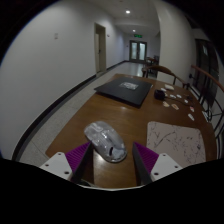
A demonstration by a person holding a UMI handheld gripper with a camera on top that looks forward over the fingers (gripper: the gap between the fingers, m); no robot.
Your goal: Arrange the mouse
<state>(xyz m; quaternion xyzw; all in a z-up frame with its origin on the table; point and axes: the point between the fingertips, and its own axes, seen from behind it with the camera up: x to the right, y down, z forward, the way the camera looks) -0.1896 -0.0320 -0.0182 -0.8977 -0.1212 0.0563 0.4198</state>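
A silver-grey mouse [104, 140] lies on the brown wooden table [85, 115], between my fingertips. My gripper [112, 160] is open. The left purple pad [76, 156] is close to or touching the mouse's side. The right purple pad [147, 157] stands apart from it with a small gap. The mouse's near end is partly hidden below the fingers.
A dark mat [130, 88] lies further along the table. A white printed sheet [176, 141] lies right of the mouse. Small objects [161, 94] and papers sit at the far right, with chairs [168, 72] beside the table. A corridor with doors lies beyond.
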